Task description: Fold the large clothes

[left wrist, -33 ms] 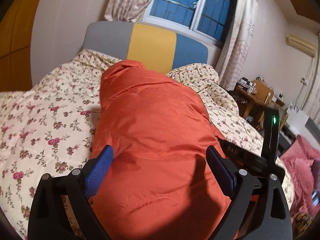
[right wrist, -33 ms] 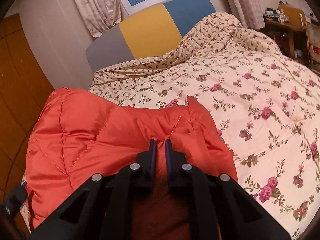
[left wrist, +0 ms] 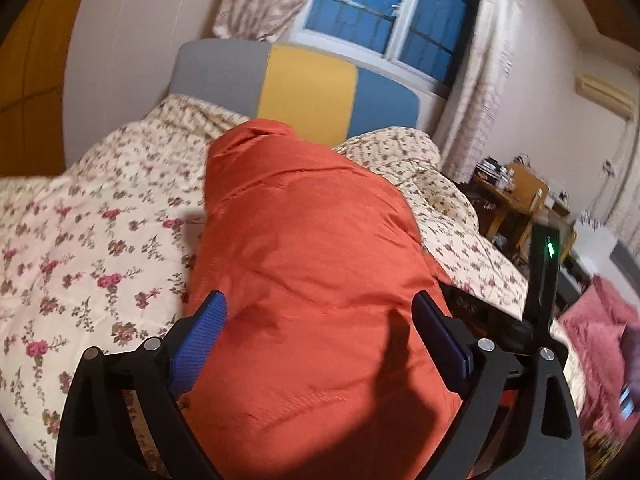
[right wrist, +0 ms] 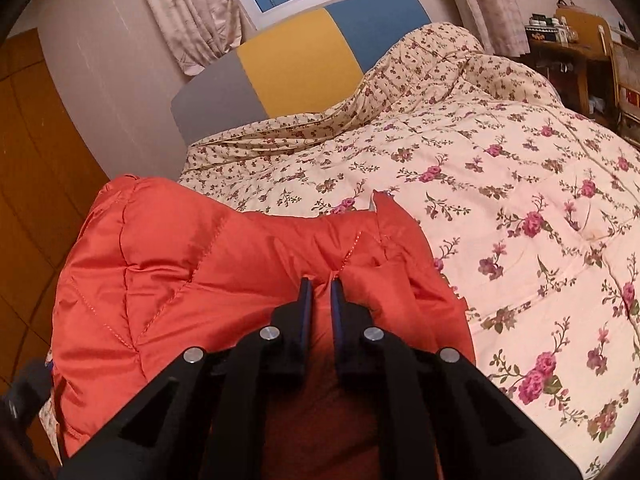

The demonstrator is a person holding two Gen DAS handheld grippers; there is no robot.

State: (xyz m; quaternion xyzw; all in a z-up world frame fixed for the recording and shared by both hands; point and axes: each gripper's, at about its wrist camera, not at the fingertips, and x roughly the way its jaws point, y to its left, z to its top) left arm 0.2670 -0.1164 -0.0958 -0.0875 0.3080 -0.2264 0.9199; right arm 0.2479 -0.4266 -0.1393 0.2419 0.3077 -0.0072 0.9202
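The orange puffy jacket (left wrist: 320,280) lies in a long bundle on the flowery quilt (left wrist: 80,240) of the bed, reaching toward the headboard (left wrist: 296,84). The left gripper (left wrist: 320,340) is wide open, with one blue finger on each side of the jacket, and I cannot tell if they touch it. The right gripper (right wrist: 320,300) is squeezed tight on a fold of the jacket (right wrist: 200,272) near a stitched seam.

Behind the bed are the grey, yellow and blue headboard, a window (left wrist: 384,20) and curtains (left wrist: 472,92). A wooden desk (left wrist: 516,196) full of small things stands beside the bed. A pink blanket (left wrist: 600,332) lies low on the right.

Nothing blocks the grippers. Both grippers and the jacket are where they were in the earlier pictures.
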